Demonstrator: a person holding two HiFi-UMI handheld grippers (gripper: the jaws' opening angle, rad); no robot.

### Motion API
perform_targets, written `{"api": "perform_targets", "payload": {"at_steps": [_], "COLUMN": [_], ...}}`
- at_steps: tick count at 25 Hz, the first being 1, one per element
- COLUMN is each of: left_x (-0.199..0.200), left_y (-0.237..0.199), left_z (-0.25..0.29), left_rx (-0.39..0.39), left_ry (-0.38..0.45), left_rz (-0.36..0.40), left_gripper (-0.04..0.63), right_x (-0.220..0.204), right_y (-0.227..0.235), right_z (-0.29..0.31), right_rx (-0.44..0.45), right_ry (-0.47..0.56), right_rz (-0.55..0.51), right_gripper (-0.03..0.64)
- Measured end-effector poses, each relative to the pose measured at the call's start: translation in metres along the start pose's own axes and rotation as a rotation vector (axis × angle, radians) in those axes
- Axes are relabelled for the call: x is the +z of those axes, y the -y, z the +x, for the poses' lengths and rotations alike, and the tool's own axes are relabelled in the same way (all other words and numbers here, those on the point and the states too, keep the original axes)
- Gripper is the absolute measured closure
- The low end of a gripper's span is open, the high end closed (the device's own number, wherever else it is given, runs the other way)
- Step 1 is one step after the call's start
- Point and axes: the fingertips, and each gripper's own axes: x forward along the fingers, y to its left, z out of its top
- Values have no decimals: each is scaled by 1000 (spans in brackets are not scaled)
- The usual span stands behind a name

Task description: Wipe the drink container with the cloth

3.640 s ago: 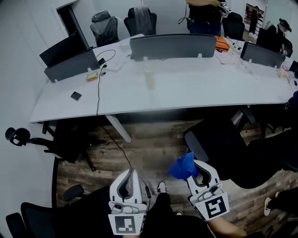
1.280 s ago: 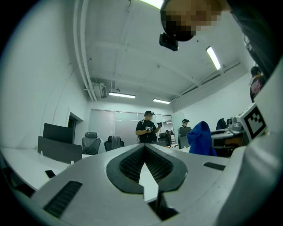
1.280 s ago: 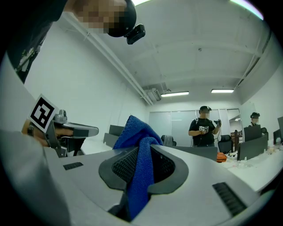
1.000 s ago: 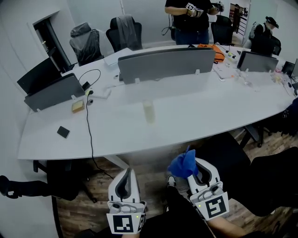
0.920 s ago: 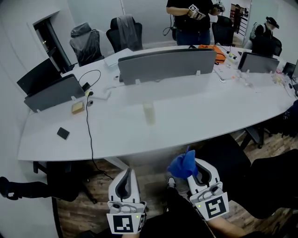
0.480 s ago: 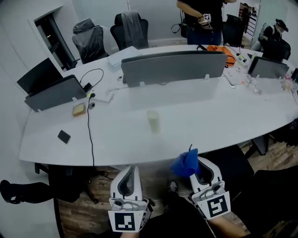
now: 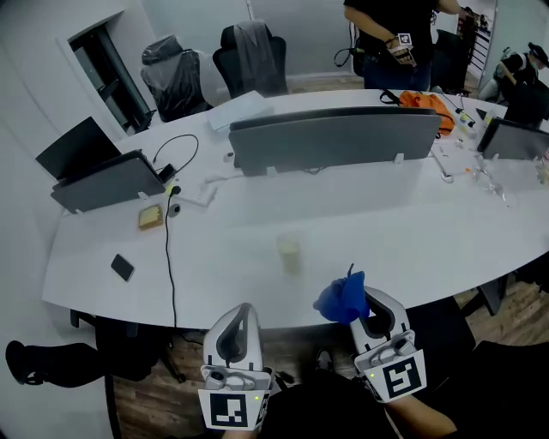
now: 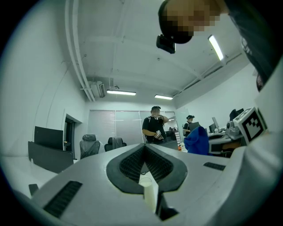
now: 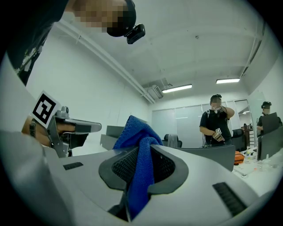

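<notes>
Cloth [image 7: 340, 297] sits clamped in right tongs [image 7: 367, 304]; left tongs [image 7: 241, 313] are closed, empty.

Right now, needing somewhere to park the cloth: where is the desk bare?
Bare: the wide stretch right of the drink container, below the grey divider; also between it and the black cable. Crowded: small items at the far right end.

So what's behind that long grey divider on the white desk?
Behind the long grey divider: an orange bag near its right end and a person in black standing beyond. The white desk right behind it is hidden.
</notes>
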Motion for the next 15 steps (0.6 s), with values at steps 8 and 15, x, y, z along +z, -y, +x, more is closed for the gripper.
{"api": "perform_targets", "payload": {"at_steps": [8,15], "left_x": [-12,-24], "left_y": [-8,-13], "left_z": [27,53], "left_rx": [25,-6], "left_ry": [-16,-16], "left_rz": [-16,-34], "left_gripper": [592,592], "right_x": [-14,-26], "right_y": [17,31], "right_z": [29,47], "right_rx": [22,10], "right_ry": [-32,-52], "right_rz": [19,31], "right_gripper": [560,560]}}
